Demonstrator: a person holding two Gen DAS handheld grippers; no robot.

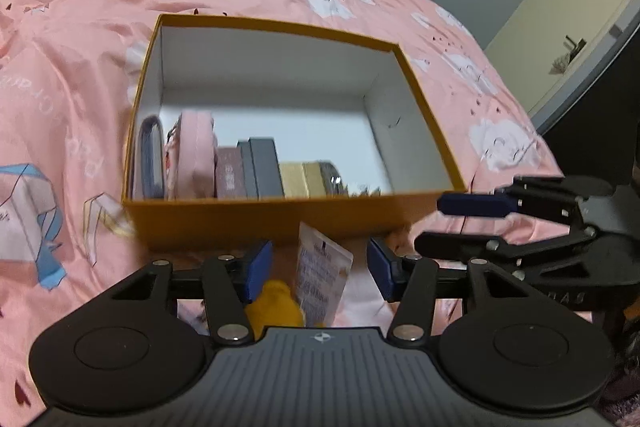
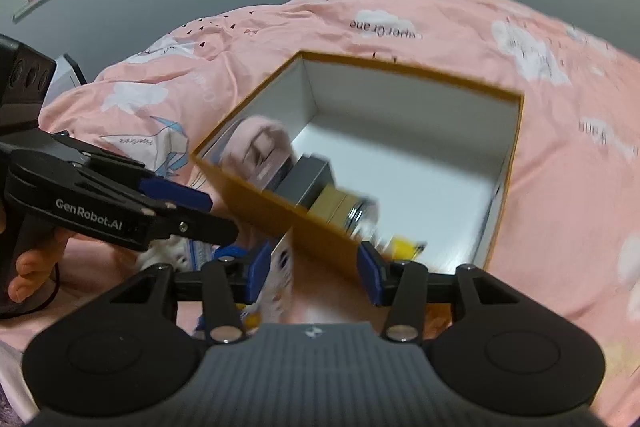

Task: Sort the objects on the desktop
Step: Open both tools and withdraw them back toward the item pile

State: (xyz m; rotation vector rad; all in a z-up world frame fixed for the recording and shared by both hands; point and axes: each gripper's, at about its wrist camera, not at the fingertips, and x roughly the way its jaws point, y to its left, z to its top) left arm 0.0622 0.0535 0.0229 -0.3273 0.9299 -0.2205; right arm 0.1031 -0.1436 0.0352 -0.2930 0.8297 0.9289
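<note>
An open orange box [image 1: 280, 215] with white inner walls sits on the pink bedcover. Along its near wall stand a pink pouch [image 1: 196, 155], a grey box [image 1: 262, 167], a tan box [image 1: 300, 179] and a shiny round tin [image 1: 334, 179]. My left gripper [image 1: 318, 267] is open just in front of the box, over a printed card [image 1: 322, 275] and a yellow object [image 1: 276, 307]. My right gripper [image 2: 314, 277] is open at the box's near wall [image 2: 320, 243]; a small yellow item [image 2: 404, 247] lies inside. The view is blurred.
The pink bedcover [image 1: 72, 99] with cloud prints surrounds the box. The right gripper shows from the side in the left wrist view [image 1: 476, 205]. The left gripper and the hand holding it show in the right wrist view [image 2: 120, 203]. A cupboard door [image 1: 560, 19] stands far right.
</note>
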